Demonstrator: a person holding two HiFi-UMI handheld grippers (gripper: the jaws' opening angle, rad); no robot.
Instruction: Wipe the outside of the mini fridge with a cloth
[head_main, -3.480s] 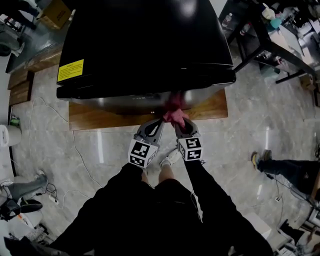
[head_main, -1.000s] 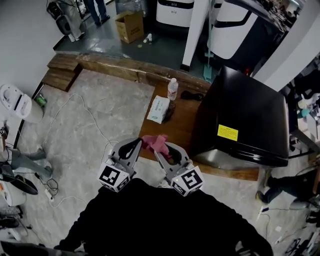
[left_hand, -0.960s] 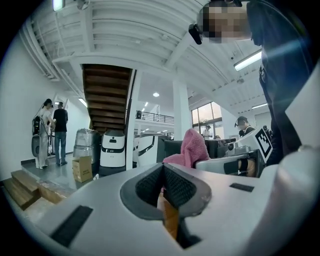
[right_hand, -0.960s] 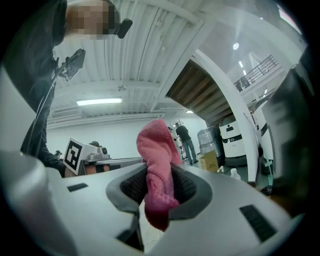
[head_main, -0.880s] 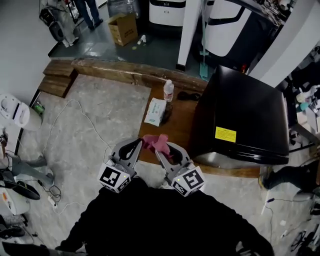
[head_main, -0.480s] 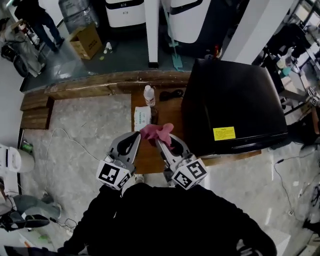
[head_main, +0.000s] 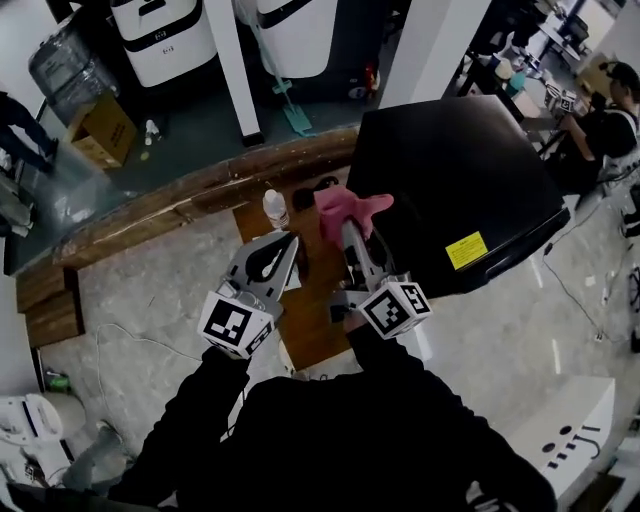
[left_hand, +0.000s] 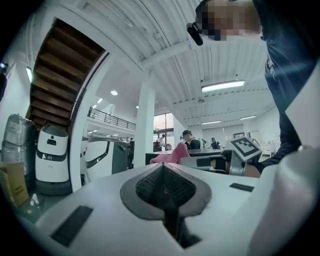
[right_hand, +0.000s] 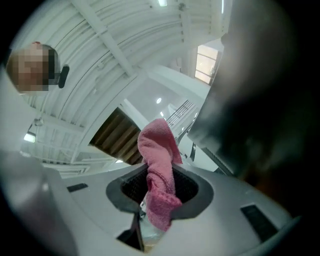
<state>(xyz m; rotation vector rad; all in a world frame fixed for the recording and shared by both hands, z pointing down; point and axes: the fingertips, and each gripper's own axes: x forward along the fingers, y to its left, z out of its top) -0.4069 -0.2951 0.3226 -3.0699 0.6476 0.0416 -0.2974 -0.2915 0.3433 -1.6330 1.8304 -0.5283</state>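
Far left on the dark floor I see a cardboard box (head_main: 103, 128). Nearer the middle, a water bottle (head_main: 275, 208) stands on the low wooden platform (head_main: 312, 325). My left gripper (head_main: 283, 243) hangs just in front of that bottle. Its own view shows the jaws pressed together with nothing between them. Beside it, my right gripper (head_main: 350, 230) is clamped on the pink cloth (head_main: 350, 206), which bunches up out of the jaws. The cloth sits against the top left edge of the black mini fridge (head_main: 455, 180), though I cannot tell whether it touches. In the right gripper view the fridge's dark side looms just right of the cloth. A yellow label (head_main: 468, 250) marks the fridge top near its front edge.
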